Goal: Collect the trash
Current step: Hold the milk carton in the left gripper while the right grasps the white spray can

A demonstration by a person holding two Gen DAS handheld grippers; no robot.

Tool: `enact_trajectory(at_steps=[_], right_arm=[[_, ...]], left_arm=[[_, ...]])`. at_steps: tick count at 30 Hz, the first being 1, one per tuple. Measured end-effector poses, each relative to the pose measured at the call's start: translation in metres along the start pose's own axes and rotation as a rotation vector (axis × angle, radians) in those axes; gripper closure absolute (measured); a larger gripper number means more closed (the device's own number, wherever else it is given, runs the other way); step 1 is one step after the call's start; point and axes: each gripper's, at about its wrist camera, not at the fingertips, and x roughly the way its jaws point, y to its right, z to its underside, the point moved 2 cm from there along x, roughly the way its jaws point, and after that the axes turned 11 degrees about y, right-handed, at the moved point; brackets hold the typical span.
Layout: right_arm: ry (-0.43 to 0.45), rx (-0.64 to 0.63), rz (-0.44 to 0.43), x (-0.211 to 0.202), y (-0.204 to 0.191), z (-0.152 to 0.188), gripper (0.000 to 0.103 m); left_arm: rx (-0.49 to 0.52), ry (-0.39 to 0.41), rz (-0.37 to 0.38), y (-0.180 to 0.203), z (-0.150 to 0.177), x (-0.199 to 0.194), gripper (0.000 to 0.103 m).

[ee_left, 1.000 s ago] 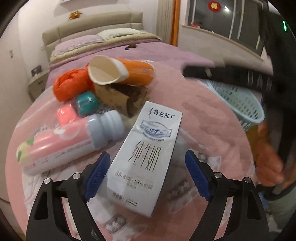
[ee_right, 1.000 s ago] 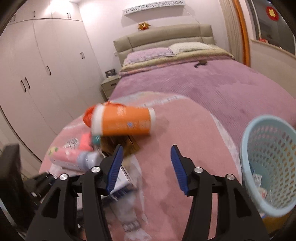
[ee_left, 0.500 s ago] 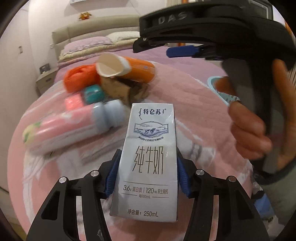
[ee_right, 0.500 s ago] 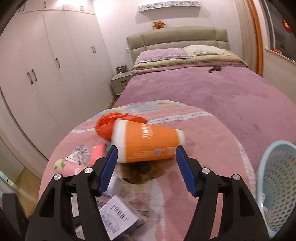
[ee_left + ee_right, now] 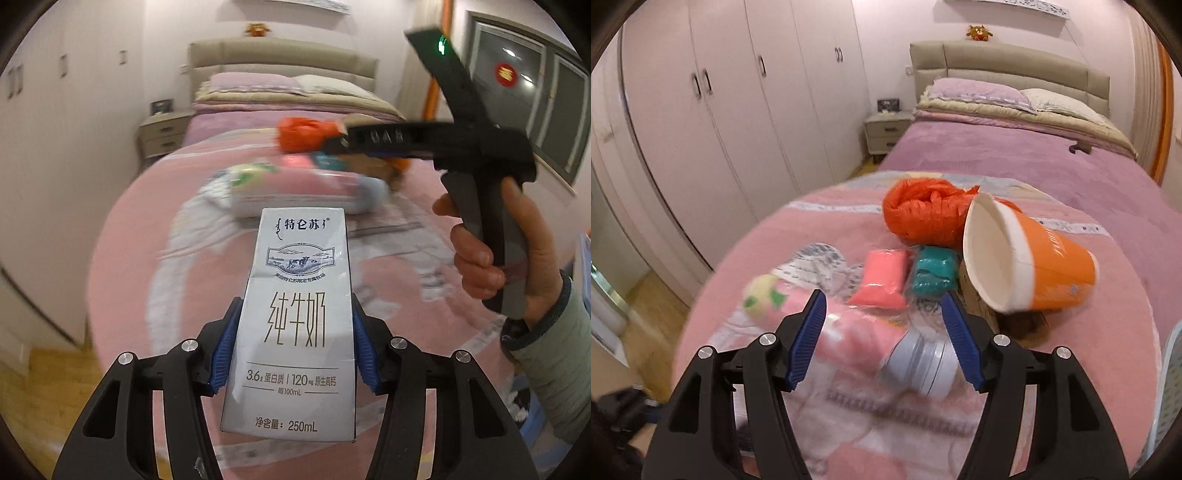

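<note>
Pink quilt (image 5: 1108,295) on bed (image 5: 1015,155), wardrobe (image 5: 720,110) left. Left gripper (image 5: 293,345) clamped on milk carton (image 5: 295,325). Right gripper (image 5: 886,336) fingers apart above pink bottle (image 5: 871,339).

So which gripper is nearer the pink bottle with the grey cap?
Right. The right gripper hangs open just over the pink bottle, fingers either side of it. The left gripper is farther back, shut on the milk carton.
</note>
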Motion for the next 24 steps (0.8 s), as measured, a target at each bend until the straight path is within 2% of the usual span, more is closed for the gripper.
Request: enact_trajectory(at_steps=[1,2,5,6,9,11,19,24], right_arm=[[-0.027,-0.005,-0.015,0.007,0.000,0.001,0.041],[-0.079,0.011,-0.062,0.017,0.002,0.003,0.041],[-0.150,0.072,-0.180,0.020,0.005,0.006,0.041],[-0.167,0.065,-0.184,0.017,0.004,0.007,0.041],[-0.190,-0.005,-0.195,0.004,-0.009,0.015,0.041],[-0.204,-0.043,-0.234,-0.006,-0.020,0.021,0.041],[-0.265,-0.237,-0.377,-0.028,-0.072,0.057,0.041],[-0.254,-0.387,-0.402,-0.040,-0.096,0.074,0.041]], left_arm=[[-0.020,0.003,-0.013,-0.008,-0.001,-0.002,0.051],[-0.042,0.008,-0.029,-0.017,-0.001,-0.004,0.051],[-0.087,0.020,-0.075,-0.035,-0.002,-0.008,0.051],[-0.098,0.022,-0.086,-0.040,-0.003,-0.009,0.051],[-0.143,0.032,-0.112,-0.053,-0.004,-0.011,0.051],[-0.174,0.038,-0.120,-0.060,-0.004,-0.013,0.051],[-0.187,0.060,-0.149,-0.071,-0.003,-0.023,0.051],[-0.190,0.068,-0.153,-0.071,-0.001,-0.028,0.051]])
